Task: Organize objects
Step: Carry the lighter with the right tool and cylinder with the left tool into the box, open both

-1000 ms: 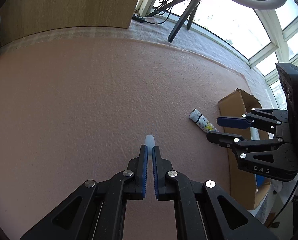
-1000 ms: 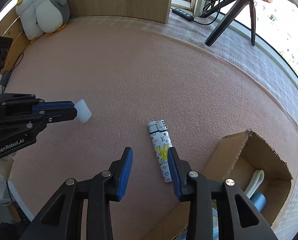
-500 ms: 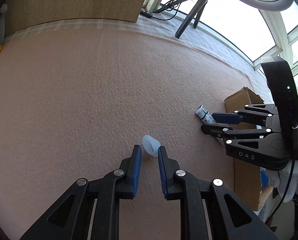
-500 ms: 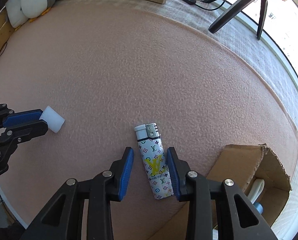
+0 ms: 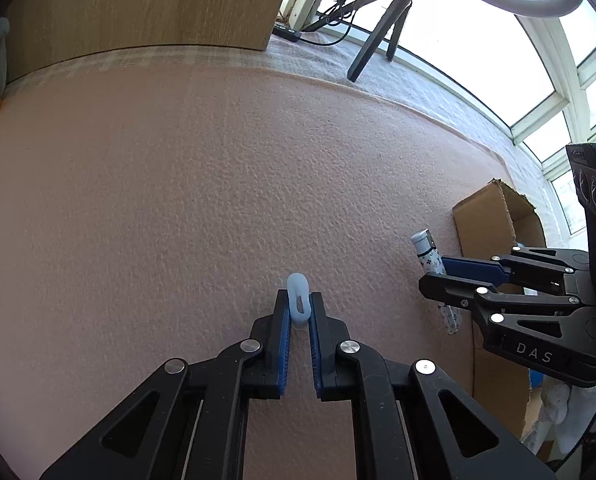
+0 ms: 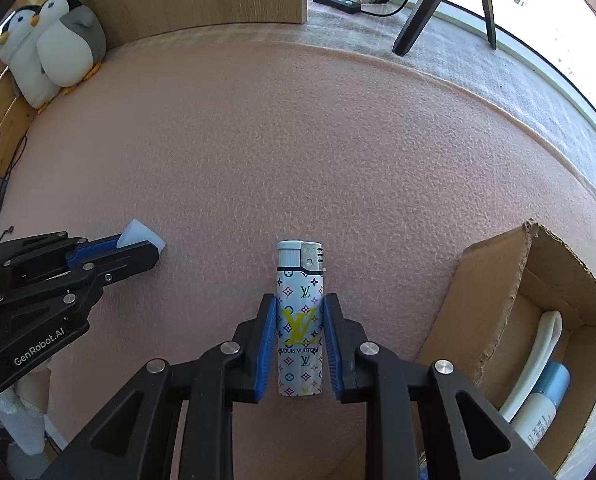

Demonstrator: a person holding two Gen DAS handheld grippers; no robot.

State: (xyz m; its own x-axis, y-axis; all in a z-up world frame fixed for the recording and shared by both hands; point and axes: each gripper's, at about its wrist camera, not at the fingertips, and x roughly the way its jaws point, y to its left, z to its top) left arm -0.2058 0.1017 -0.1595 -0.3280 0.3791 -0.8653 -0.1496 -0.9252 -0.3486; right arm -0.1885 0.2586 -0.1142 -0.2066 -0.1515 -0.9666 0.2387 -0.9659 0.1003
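Observation:
A small pale translucent cap [image 5: 298,285] sits between the fingertips of my left gripper [image 5: 298,299], which is shut on it just above the pink mat [image 5: 178,200]. In the right wrist view the same cap [image 6: 137,233] pokes out past the left gripper [image 6: 140,245]. A white lighter [image 6: 300,264] with coloured monogram print lies lengthwise between the pads of my right gripper [image 6: 299,301], which is shut on its lower body. From the left wrist view the lighter [image 5: 424,242] shows its metal top beyond the right gripper [image 5: 433,273].
An open cardboard box [image 6: 493,280] lies at the right, holding a white tube and a blue-capped bottle [image 6: 545,396]. Two plush penguins [image 6: 58,44] sit at the back left. A tripod [image 6: 417,16] and a power strip [image 6: 335,2] stand by the window.
The left gripper opened, let the cap tip onto the mat, then shut on it again. The right gripper came down over the lighter and shut on it.

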